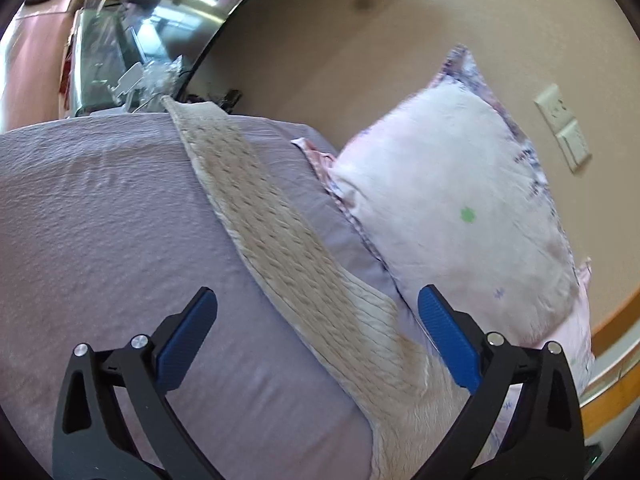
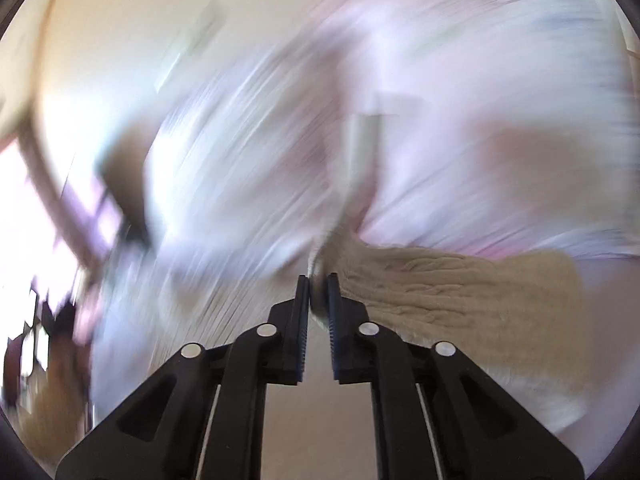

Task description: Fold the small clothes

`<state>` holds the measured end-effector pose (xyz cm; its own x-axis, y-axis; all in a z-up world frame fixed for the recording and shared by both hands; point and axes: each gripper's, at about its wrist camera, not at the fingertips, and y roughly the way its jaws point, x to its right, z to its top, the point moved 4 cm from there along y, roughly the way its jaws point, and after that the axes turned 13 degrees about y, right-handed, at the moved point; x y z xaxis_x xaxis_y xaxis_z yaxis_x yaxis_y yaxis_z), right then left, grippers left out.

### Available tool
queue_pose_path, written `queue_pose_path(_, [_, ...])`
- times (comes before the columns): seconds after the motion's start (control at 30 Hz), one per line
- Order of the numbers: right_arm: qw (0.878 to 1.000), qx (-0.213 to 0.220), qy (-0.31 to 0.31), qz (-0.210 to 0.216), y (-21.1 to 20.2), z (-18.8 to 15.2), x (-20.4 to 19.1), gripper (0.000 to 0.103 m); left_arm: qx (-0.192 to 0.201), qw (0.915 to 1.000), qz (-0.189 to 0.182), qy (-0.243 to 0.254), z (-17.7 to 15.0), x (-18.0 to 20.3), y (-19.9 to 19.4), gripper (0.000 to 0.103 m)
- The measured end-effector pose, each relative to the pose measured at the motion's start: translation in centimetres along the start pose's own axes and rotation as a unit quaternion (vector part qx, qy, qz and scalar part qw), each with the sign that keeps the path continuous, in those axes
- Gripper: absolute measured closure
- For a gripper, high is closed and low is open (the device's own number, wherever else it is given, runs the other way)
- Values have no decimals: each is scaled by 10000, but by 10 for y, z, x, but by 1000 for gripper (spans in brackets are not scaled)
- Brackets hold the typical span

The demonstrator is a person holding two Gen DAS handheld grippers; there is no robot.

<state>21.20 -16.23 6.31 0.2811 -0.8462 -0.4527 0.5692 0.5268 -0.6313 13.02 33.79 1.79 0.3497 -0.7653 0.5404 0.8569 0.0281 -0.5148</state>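
Note:
A beige ribbed knit garment (image 1: 264,224) lies stretched in a long strip across the lilac bedsheet (image 1: 92,216), running from the far edge toward me. My left gripper (image 1: 316,304) is open above its near end, blue pads wide apart and touching nothing. In the right wrist view, which is heavily blurred by motion, my right gripper (image 2: 319,280) is nearly closed on an edge of the same beige garment (image 2: 448,288), which trails off to the right.
A white pillow (image 1: 448,208) with a patterned border leans against the beige wall at the right. A wall switch plate (image 1: 564,132) is on the wall. A dark glossy surface (image 1: 120,52) with clutter stands beyond the bed's far edge.

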Motion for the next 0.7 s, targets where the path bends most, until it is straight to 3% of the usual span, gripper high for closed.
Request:
queue_pose_path(0.07, [9992, -30, -405, -30, 7, -19, -25, 80, -131, 9998, 96, -95, 5, -10, 6, 12])
queue_pose_path(0.13, [9982, 256, -531, -96, -6, -25, -30, 41, -277, 9992, 136, -264, 11, -21, 15, 20])
queue_pose_path(0.17, [9978, 399, -511, -119, -16, -25, -28, 34, -351, 9985, 161, -387, 14, -29, 20, 25])
queue_pose_path(0.27, [9968, 718, -244, -244, -45, -20, -12, 31, -490, 9962, 201, -687, 24, -47, 36, 37])
queue_pose_path(0.4, [9934, 997, 317, -469, -75, -15, 34, 30, -532, 9908, 222, -1224, 34, -70, 51, 44])
queue_pose_path(0.5, [9868, 1228, 791, -694, -98, -10, 67, 30, -487, 9876, 189, -1479, 41, -83, 59, 57])
queue_pose_path(0.6, [9805, 1424, 1161, -694, -112, -9, 90, 29, -504, 9850, 168, -1641, 48, -91, 69, 71])
queue_pose_path(0.67, [9759, 1534, 1391, -688, -122, -10, 105, 28, -627, 9831, 223, -1708, 49, -95, 78, 96])
queue_pose_path(0.7, [9748, 1554, 1443, -695, -124, -12, 109, 28, -634, 9838, 226, -1664, 50, -93, 79, 96])
